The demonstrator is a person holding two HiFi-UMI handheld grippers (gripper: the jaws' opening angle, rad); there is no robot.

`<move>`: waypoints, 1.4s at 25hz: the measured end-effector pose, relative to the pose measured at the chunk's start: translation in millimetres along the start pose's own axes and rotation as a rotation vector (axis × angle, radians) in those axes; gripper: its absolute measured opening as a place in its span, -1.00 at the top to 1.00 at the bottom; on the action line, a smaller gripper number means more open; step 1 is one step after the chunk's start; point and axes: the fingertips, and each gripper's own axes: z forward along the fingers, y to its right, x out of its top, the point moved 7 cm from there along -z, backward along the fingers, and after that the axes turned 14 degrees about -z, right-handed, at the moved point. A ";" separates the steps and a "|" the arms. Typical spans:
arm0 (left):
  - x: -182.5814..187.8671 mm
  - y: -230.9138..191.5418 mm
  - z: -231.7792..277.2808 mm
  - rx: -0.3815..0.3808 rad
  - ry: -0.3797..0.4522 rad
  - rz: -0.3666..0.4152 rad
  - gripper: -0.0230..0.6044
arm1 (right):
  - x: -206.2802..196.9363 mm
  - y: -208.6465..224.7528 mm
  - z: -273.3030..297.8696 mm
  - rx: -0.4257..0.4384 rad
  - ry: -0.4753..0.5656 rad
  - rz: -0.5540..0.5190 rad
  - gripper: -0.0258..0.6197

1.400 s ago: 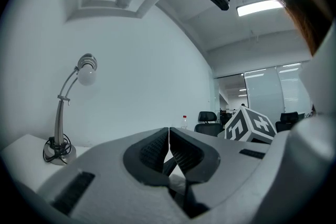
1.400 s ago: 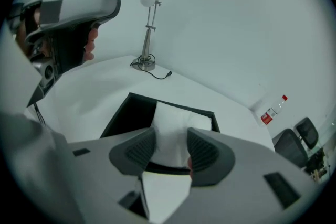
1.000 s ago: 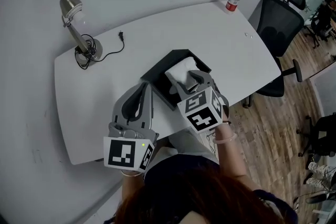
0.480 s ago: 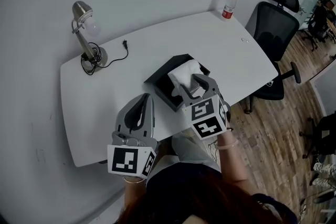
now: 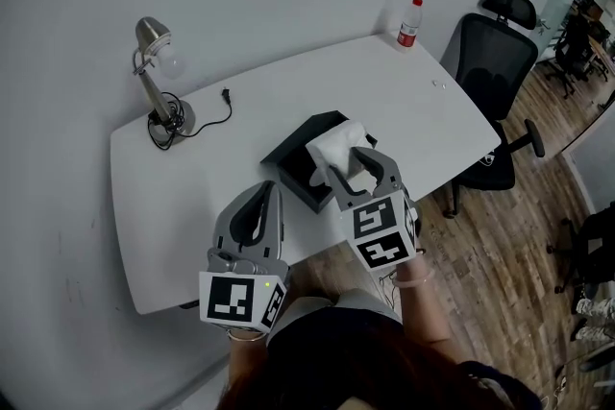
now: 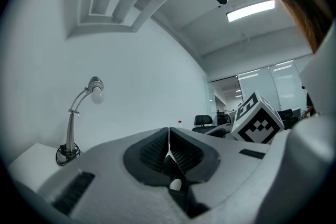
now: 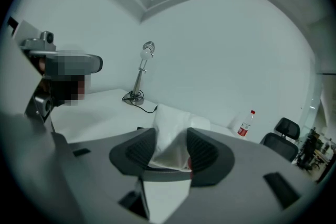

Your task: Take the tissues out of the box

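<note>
A black tissue box [image 5: 293, 154] lies near the front edge of the white table [image 5: 192, 197]. A thick white wad of tissues [image 5: 333, 147] stands above it, clamped between the pads of my right gripper [image 5: 352, 166]. In the right gripper view the tissues [image 7: 172, 138] fill the gap between the two jaws and rise past their tips. My left gripper [image 5: 258, 206] hovers over the table's front edge to the left of the box, its jaws pressed together with nothing between them, as the left gripper view shows [image 6: 168, 140].
A desk lamp [image 5: 159, 77] with a coiled black cable [image 5: 216, 110] stands at the table's back left. A water bottle [image 5: 409, 22] is at the back right corner. A black office chair [image 5: 490, 62] sits to the table's right over wooden floor.
My right gripper has risen with the tissues, pulling the wad higher out of the box. The left gripper has drifted slightly toward the table's front edge.
</note>
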 end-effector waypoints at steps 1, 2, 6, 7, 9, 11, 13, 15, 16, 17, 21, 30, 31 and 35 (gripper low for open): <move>-0.2 1.5 0.4 0.000 0.001 0.000 0.84 | 0.0 0.5 -1.8 -0.001 0.005 0.001 0.31; -0.2 3.3 0.6 0.001 0.002 0.001 0.84 | 0.0 1.2 -3.9 -0.002 0.011 0.001 0.31; 0.9 12.9 -0.5 0.011 0.010 0.006 0.84 | 0.4 4.8 -16.0 -0.005 0.043 0.001 0.31; 1.1 15.5 -1.4 0.016 0.013 0.006 0.84 | 0.8 5.5 -19.6 -0.004 0.052 0.001 0.31; 1.2 21.1 -3.4 0.029 0.017 0.007 0.84 | 1.6 6.5 -27.3 -0.001 0.074 -0.002 0.31; 0.8 28.0 -5.6 0.039 0.020 0.009 0.84 | 1.7 7.3 -35.9 0.004 0.094 -0.006 0.31; 0.3 36.1 -8.0 0.047 0.021 0.013 0.84 | 0.7 7.9 -45.3 0.008 0.110 -0.010 0.31; 0.0 43.8 -11.2 0.055 0.023 0.015 0.84 | 0.1 8.2 -54.6 0.012 0.128 -0.014 0.31; 0.0 47.5 -13.0 0.059 0.023 0.017 0.84 | 0.2 8.3 -59.0 0.014 0.139 -0.016 0.31; 0.1 51.2 -14.7 0.063 0.024 0.020 0.84 | 0.4 8.5 -63.3 0.016 0.149 -0.018 0.31; -1.1 67.2 -22.2 0.076 0.022 0.030 0.84 | -1.4 7.0 -79.7 0.028 0.190 -0.015 0.32; -2.3 96.0 -43.4 0.106 0.019 0.048 0.84 | -10.7 5.0 -110.6 0.041 0.224 -0.013 0.32; -2.6 98.7 -45.8 0.108 0.018 0.049 0.84 | -11.7 5.5 -114.4 0.038 0.222 -0.016 0.32; -4.2 108.4 -54.5 0.116 0.015 0.051 0.84 | -14.7 3.5 -127.2 0.039 0.235 -0.010 0.32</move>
